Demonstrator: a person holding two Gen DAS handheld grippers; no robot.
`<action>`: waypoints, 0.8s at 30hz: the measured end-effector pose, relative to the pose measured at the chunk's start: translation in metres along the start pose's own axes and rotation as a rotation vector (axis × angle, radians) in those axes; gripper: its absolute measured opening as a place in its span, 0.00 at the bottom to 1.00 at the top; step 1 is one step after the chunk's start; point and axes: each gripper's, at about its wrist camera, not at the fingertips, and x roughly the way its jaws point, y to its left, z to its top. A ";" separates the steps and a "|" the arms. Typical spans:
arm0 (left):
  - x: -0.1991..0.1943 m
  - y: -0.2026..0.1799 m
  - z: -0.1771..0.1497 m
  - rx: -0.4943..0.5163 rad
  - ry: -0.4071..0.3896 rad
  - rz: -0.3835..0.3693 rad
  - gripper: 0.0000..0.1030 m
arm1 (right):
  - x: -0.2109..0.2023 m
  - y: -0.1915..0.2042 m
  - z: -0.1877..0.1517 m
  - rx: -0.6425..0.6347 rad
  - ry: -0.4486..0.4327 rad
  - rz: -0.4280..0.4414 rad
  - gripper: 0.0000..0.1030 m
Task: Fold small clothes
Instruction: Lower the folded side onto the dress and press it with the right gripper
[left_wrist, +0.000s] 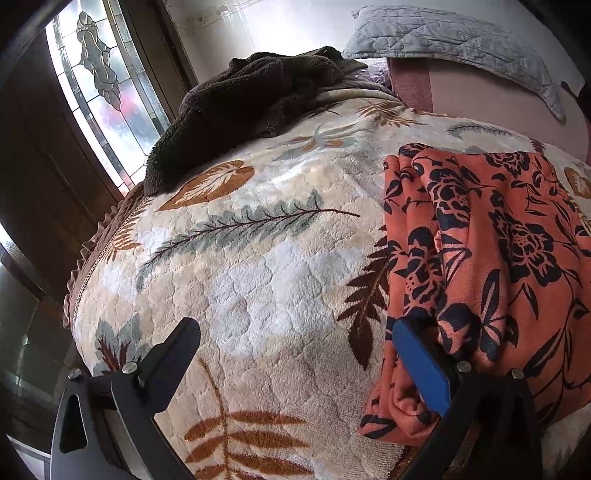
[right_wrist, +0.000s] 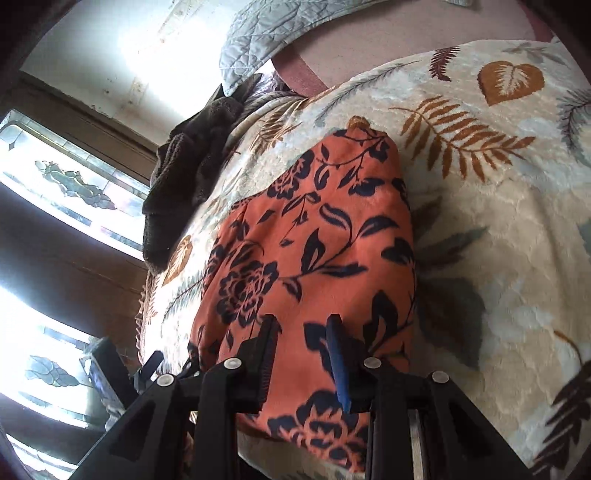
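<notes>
An orange garment with a dark floral print lies folded on the leaf-patterned blanket. In the left wrist view it is at the right. My left gripper is open wide; its blue right finger touches the garment's left edge and the black left finger rests over bare blanket. In the right wrist view the garment fills the centre. My right gripper is over its near end, fingers a short gap apart, with nothing between them.
A dark brown fleece is heaped at the blanket's far left edge. A grey quilted pillow leans on the pink headboard. A stained-glass window is to the left. The blanket extends right of the garment.
</notes>
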 end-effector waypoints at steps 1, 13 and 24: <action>0.000 0.000 0.000 -0.004 0.002 -0.001 1.00 | 0.002 -0.001 -0.008 -0.005 0.012 -0.008 0.30; -0.011 0.002 0.004 -0.025 -0.038 -0.022 1.00 | 0.012 -0.014 -0.019 -0.062 0.022 0.040 0.30; -0.033 -0.004 0.016 -0.068 -0.132 -0.079 1.00 | 0.015 -0.014 -0.019 -0.087 0.028 0.072 0.30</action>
